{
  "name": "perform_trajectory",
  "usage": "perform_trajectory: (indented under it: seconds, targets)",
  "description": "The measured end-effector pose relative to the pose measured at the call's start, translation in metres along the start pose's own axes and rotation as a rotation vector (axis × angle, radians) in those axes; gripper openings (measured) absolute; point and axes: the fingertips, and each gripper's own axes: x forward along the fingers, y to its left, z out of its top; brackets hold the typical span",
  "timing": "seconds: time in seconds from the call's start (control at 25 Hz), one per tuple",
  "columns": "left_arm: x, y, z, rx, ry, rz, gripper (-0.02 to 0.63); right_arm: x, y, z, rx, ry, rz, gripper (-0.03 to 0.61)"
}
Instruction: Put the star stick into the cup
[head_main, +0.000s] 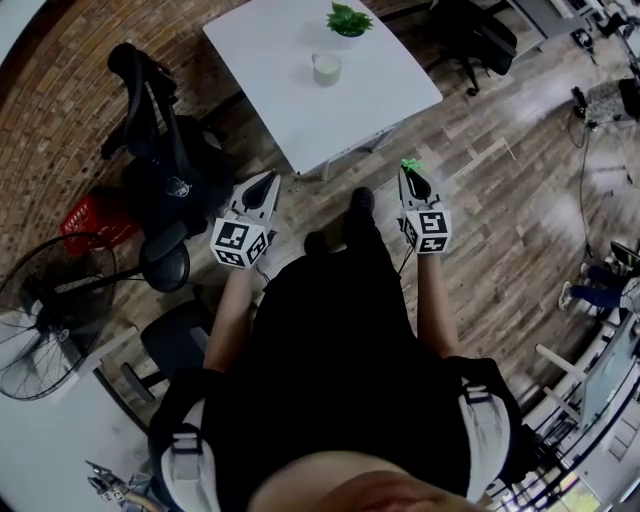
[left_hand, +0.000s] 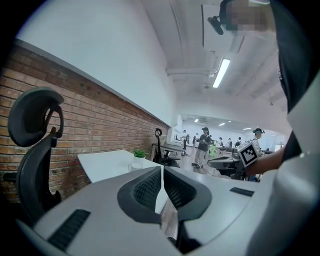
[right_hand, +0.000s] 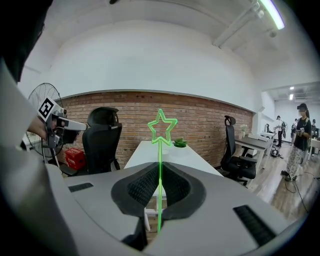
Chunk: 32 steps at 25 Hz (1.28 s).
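A green star stick (right_hand: 161, 126) stands upright between the jaws of my right gripper (right_hand: 160, 172), which is shut on its thin stem; the star head rises above the jaw tips. In the head view the right gripper (head_main: 413, 180) is held over the floor, short of the white table (head_main: 380, 90), with the star (head_main: 410, 164) at its tip. The white cup (head_main: 326, 68) stands on that table, near a small green plant (head_main: 349, 20). My left gripper (head_main: 266, 185) is level with the right one, its jaws shut on nothing (left_hand: 163, 172). The cup (left_hand: 134, 165) shows beyond them.
A black office chair (head_main: 160, 150) stands left of the table, with a red basket (head_main: 90, 215) and a floor fan (head_main: 40, 320) further left. Another black chair (right_hand: 235, 150) is right of the table (right_hand: 150, 152). Several people stand far back in the room (left_hand: 205, 145).
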Motion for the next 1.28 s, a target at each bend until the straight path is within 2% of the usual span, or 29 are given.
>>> perform_trajectory:
  seconds: [0.76, 0.92, 1.04, 1.28]
  targets:
    - [0.065, 0.028, 0.021, 0.011, 0.034, 0.043, 0.031, 0.066, -0.052, 0.029, 0.006, -0.011, 0.04, 0.012]
    - [0.094, 0.026, 0.033, 0.016, 0.027, 0.045, 0.031, 0.081, -0.079, 0.031, 0.022, 0.001, 0.044, 0.012]
    - [0.12, 0.033, 0.047, 0.019, 0.016, 0.053, 0.031, 0.099, -0.099, 0.046, 0.032, -0.013, 0.057, 0.012]
    - [0.163, 0.039, 0.064, 0.013, 0.003, 0.096, 0.031, 0.138, -0.136, 0.064, 0.009, -0.021, 0.111, 0.012]
